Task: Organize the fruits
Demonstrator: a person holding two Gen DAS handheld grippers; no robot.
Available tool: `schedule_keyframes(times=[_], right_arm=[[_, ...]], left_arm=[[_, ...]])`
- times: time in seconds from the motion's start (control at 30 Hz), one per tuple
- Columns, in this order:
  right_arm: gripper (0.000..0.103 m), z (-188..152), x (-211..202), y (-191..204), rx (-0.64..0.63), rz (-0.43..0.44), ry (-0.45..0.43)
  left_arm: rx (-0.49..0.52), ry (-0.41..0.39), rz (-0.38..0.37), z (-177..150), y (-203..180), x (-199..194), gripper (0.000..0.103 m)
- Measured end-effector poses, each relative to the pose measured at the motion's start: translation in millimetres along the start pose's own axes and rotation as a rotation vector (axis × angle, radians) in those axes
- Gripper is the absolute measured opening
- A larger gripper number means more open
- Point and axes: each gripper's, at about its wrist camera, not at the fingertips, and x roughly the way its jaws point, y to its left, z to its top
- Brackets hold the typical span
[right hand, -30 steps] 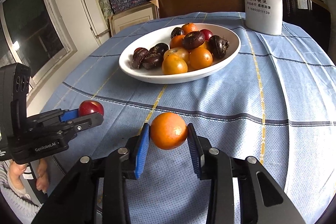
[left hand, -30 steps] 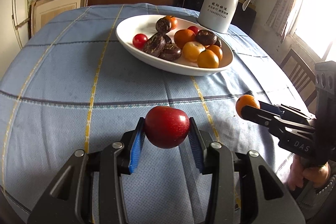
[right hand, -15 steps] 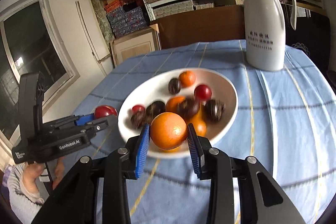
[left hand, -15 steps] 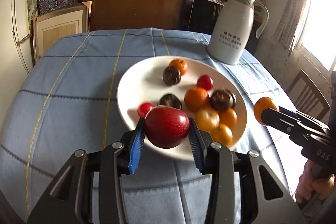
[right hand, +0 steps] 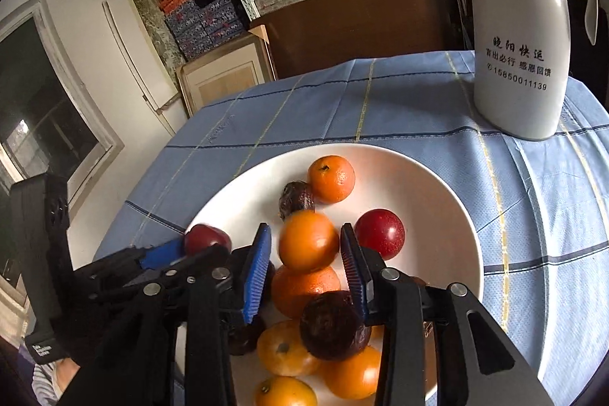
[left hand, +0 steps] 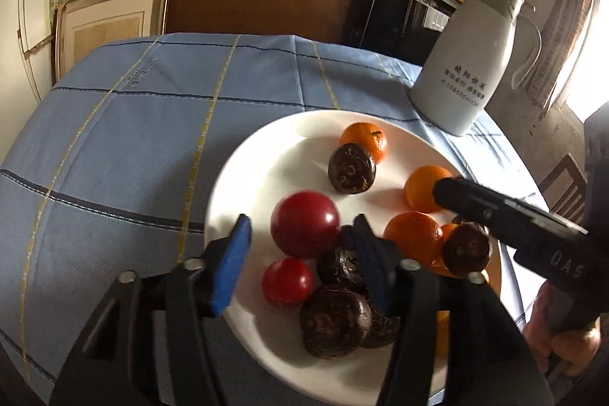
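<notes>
A white plate (left hand: pixel 236 177) on the blue cloth holds oranges, dark brown fruits and red ones. My left gripper (left hand: pixel 300 238) hangs over its near left part. Its jaws are opening, and the red apple (left hand: pixel 304 223) sits between the blue pads with a gap on each side. In the right wrist view my right gripper (right hand: pixel 304 246) is over the plate (right hand: pixel 449 215) too. Its jaws are just opening around a blurred orange (right hand: pixel 308 240), with a thin gap at the left pad. The left gripper (right hand: pixel 182 253) with the apple (right hand: pixel 207 236) shows at lower left.
A tall white jug (left hand: pixel 464 75) stands just behind the plate on the right. The blue checked tablecloth (left hand: pixel 114 139) spreads out left of the plate. A wooden chair (left hand: pixel 563 185) stands off the table's right side. Shelves of boxes line the back wall.
Both grippers travelled from the near table edge to above the plate. The left jaws have parted from the red apple. The orange in the right gripper looks smaller and blurred.
</notes>
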Motion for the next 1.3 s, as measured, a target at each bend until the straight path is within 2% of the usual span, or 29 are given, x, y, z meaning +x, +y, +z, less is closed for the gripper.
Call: schedule_keyframes(times=[0.07, 0.13, 0.3, 0.33, 0.47, 0.63, 0.67, 0.8, 1.1, 1.3], right_arm=[[0.040, -2, -3, -1, -0.002, -0.005, -0.008], [0.047, -2, -10, 0, -0.002, -0.008, -0.027], [0.066, -5, -30, 3, -0.015, -0.021, -0.081], [0.071, -7, -34, 5, -0.023, -0.031, -0.089], [0.078, -15, -45, 11, -0.045, -0.058, -0.112], [0.087, -37, -65, 15, -0.073, -0.096, -0.153], [0.088, -42, -71, 15, -0.075, -0.103, -0.165], [0.098, -67, -94, 11, -0.053, -0.111, -0.221], [0.099, -116, -126, 7, -0.014, -0.152, -0.237], [0.099, -139, -126, 13, -0.023, -0.215, -0.174]], left_arm=[[-0.028, -0.015, -0.019, 1, 5, -6, 0.061], [-0.026, -0.029, -0.016, 1, 5, -11, 0.064], [0.028, -0.072, 0.045, -3, -5, -27, 0.072], [0.039, -0.081, 0.057, -5, -6, -31, 0.077], [0.081, -0.129, 0.108, -16, -15, -49, 0.087], [0.081, -0.158, 0.117, -32, -18, -66, 0.090], [0.073, -0.163, 0.118, -37, -18, -69, 0.094], [0.045, -0.168, 0.122, -57, -16, -80, 0.097], [0.009, -0.188, 0.174, -112, -18, -114, 0.098], [0.040, -0.204, 0.201, -132, -27, -128, 0.098]])
